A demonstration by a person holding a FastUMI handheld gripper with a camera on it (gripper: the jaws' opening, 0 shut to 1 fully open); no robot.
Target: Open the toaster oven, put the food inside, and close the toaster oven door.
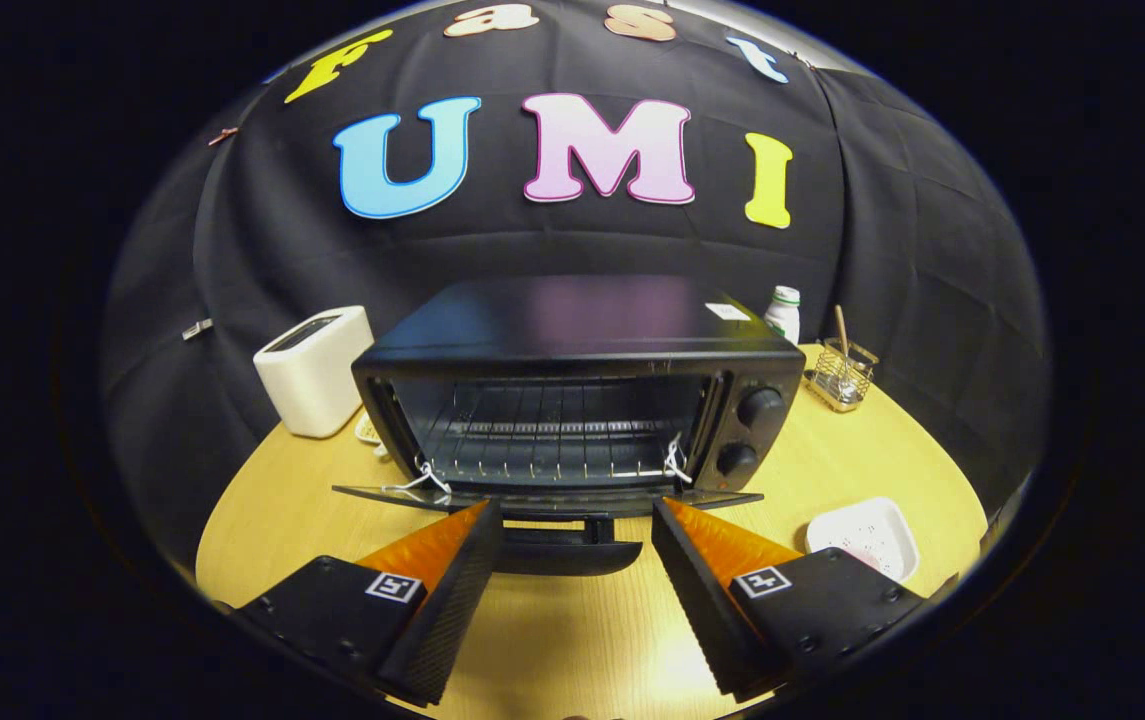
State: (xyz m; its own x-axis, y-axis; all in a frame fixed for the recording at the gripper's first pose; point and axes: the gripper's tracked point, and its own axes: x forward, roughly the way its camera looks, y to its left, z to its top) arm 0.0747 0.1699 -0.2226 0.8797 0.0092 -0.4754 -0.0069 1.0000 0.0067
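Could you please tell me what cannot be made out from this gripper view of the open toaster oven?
- White tray: near part hidden by a finger of the gripper; contents too small.
- Door handle: ends hidden behind both open fingers.
- Items behind the toaster oven: partly hidden.

The gripper (577, 510) points level forward, its 2 fingers spread wide apart, holding nothing.

- The toaster oven (572, 400) is black, with a shiny silver wire rack (542, 440) inside.
- Left of it, the toaster (312, 370) is white.
- Under it, the table (572, 640) is light yellow wood.
- Right of it, the tray (864, 535) is white with tiny dots.
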